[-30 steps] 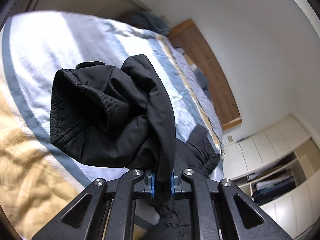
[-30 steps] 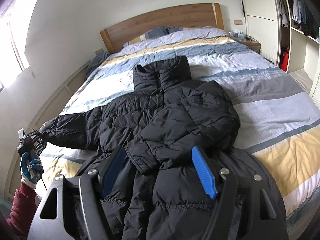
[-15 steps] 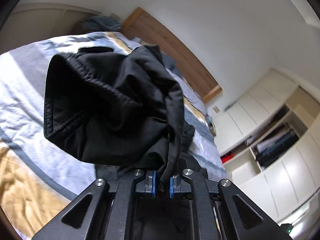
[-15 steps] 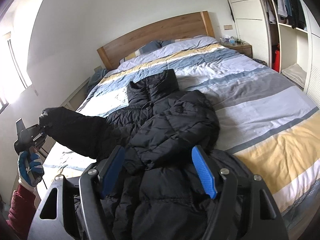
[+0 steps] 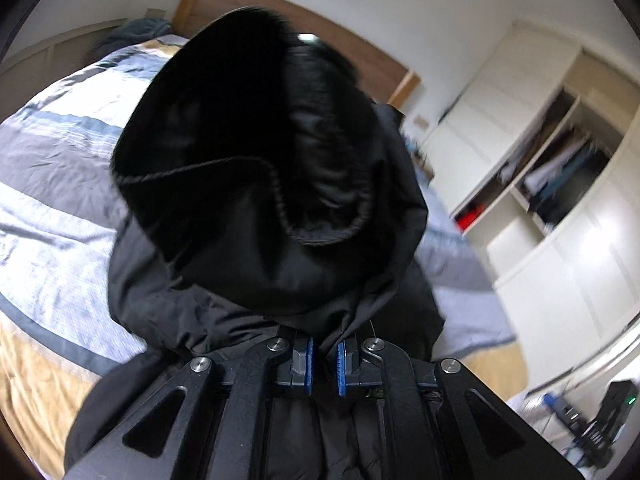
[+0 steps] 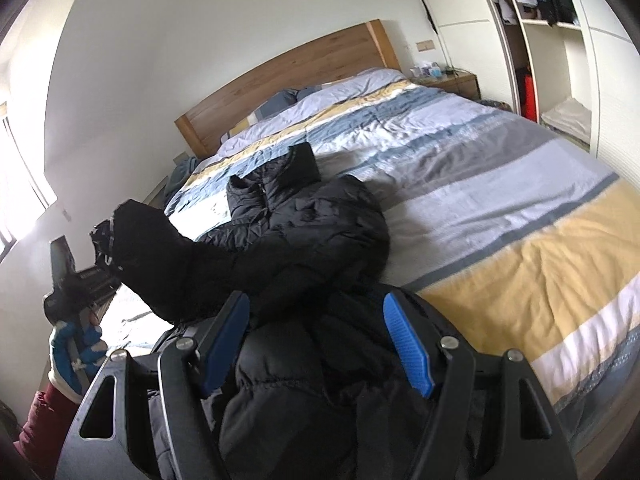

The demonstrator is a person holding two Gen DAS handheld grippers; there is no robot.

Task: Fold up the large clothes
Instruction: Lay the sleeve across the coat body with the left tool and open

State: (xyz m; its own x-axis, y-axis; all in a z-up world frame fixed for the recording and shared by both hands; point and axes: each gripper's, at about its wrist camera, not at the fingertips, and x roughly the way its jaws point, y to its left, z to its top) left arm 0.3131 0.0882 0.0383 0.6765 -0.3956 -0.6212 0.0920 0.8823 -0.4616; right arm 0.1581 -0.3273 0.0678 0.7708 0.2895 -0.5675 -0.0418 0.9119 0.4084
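A black puffer jacket (image 6: 304, 240) lies on the striped bed (image 6: 500, 208), collar toward the headboard, one sleeve folded over its chest. My left gripper (image 5: 323, 364) is shut on the cuff of the other sleeve (image 5: 256, 184), which hangs open-mouthed before the lens and fills the left wrist view. In the right wrist view that sleeve (image 6: 168, 256) is lifted off the bed at the left, held by the left gripper (image 6: 102, 270) in a gloved hand (image 6: 74, 354). My right gripper (image 6: 316, 344) hovers open over the jacket's lower part, pads apart, gripping nothing.
A wooden headboard (image 6: 288, 76) and pillows (image 6: 280, 104) close the bed's far end. A nightstand (image 6: 452, 80) and an open white wardrobe (image 6: 552, 40) stand to the right. A bright window (image 6: 16, 184) is at the left. Bare striped bedding lies right of the jacket.
The left gripper has carried the sleeve cuff up off the bed and in toward the jacket's body, rolling as it went. The right gripper shifted along the jacket's lower edge, still open.
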